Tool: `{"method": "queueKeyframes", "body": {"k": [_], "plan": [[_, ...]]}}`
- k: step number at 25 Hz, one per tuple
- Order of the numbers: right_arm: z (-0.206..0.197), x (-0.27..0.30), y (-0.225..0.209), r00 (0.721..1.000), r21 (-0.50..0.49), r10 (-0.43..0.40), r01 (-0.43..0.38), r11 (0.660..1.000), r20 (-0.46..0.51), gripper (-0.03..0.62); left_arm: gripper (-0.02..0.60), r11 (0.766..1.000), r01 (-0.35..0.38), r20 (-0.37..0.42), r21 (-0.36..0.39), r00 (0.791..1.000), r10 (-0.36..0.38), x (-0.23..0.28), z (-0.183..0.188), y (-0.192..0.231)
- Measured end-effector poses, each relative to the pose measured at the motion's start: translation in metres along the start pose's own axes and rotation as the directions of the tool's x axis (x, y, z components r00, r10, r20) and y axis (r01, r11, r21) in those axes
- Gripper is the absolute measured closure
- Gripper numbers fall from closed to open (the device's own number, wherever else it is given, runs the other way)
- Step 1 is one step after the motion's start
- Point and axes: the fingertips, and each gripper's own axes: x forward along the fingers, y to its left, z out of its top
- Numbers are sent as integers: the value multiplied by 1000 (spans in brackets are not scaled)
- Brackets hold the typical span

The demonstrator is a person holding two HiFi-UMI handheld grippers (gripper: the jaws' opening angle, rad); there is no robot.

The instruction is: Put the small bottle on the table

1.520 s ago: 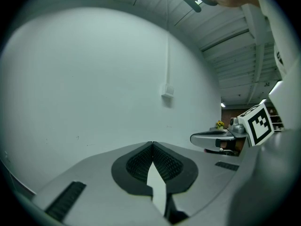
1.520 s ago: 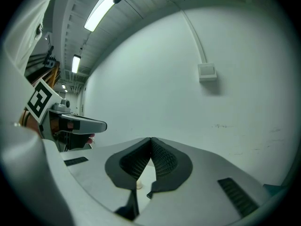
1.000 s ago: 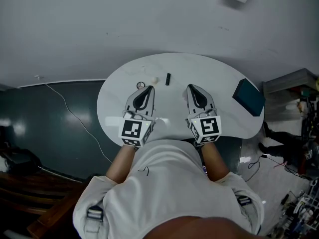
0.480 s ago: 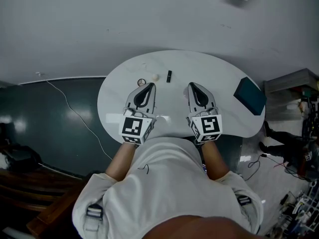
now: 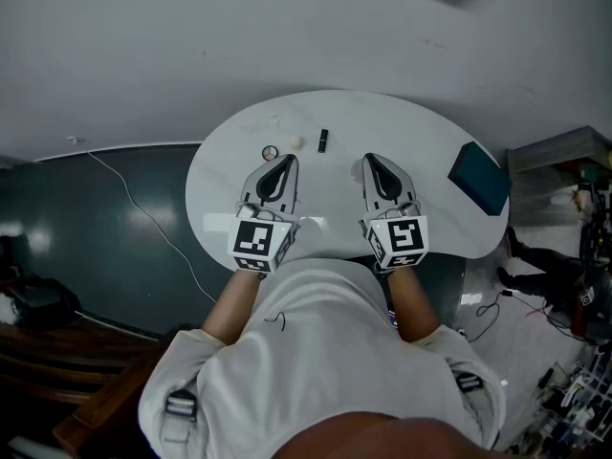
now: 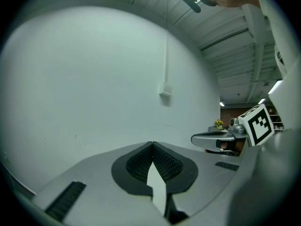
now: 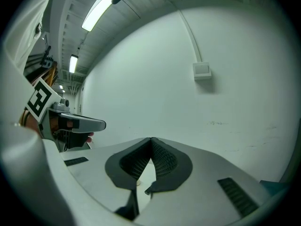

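Both grippers hover side by side over the near half of a white oval table [image 5: 218, 194]. My left gripper [image 5: 288, 161] is shut with nothing in it, and its tips meet in the left gripper view [image 6: 152, 144]. My right gripper [image 5: 370, 158] is likewise shut and empty [image 7: 151, 139]. Just beyond the left gripper's tips lie three small things: a small ring-shaped object [image 5: 271, 152], a small cream object [image 5: 298, 143] and a small black object [image 5: 323, 140]. I cannot tell which of them is the small bottle. The cream object [image 7: 138, 182] shows through the gap under the right jaws.
A dark teal flat object [image 5: 478, 182] lies at the table's right end. A plain wall with a small white box [image 7: 202, 70] rises behind the table. A cable [image 5: 143, 220] runs over the dark floor at the left, and clutter [image 5: 574, 256] stands at the right.
The whole scene has slid slightly upward in the head view. Both grippers stay shut and keep about the same place over the table.
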Motion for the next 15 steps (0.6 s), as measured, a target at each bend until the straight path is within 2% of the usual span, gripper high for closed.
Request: {"method": "queueKeyframes", "body": {"k": [15], "plan": [[-1,1,-5,1000,-2,-10,10,1000,-4,597,569,1000,-1,-6,-4,1000,1,2,-3,2]]}}
